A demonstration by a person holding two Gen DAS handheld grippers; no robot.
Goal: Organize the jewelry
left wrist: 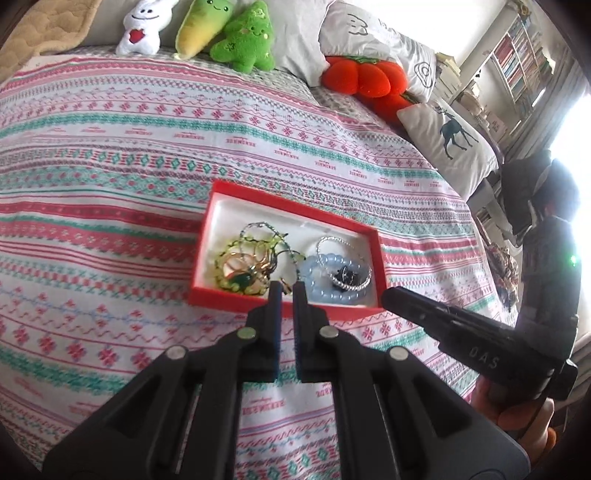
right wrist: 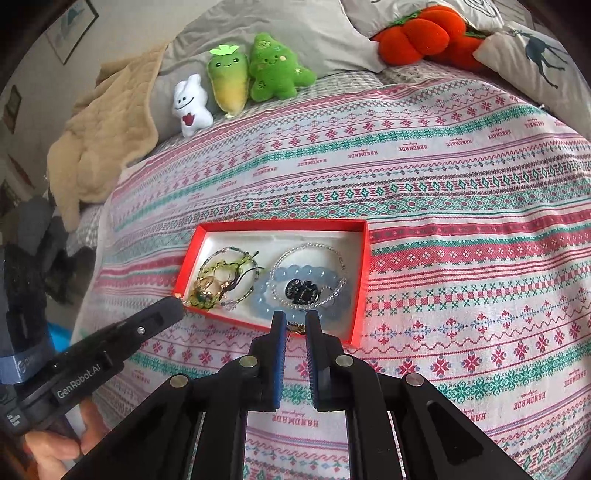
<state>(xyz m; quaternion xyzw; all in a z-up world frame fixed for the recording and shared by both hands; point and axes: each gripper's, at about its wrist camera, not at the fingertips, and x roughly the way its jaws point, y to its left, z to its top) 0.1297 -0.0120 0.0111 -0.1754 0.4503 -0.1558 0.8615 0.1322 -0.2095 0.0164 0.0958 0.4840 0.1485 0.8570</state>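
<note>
A red box (left wrist: 291, 202) (right wrist: 364, 273) with a white lining lies on the patterned bedspread. It holds a tangle of green and gold jewelry (left wrist: 245, 264) (right wrist: 218, 280), a pale blue bead bracelet (left wrist: 314, 269) (right wrist: 266, 295), a silver chain bracelet (left wrist: 341, 243) (right wrist: 306, 251) and a dark piece (left wrist: 343, 275) (right wrist: 301, 290). My left gripper (left wrist: 288, 290) hovers over the box's near edge, jaws slightly apart, empty. My right gripper (right wrist: 295, 319) is slightly open over the box's near edge, with a small gold piece (right wrist: 297, 328) lying between its tips.
Plush toys line the back: a white one (left wrist: 144, 26) (right wrist: 192, 105), green ones (left wrist: 245, 37) (right wrist: 275, 68) and orange pumpkins (left wrist: 360, 75) (right wrist: 417, 33). A deer pillow (left wrist: 448, 144) lies on the right, a tan blanket (right wrist: 103, 140) on the left.
</note>
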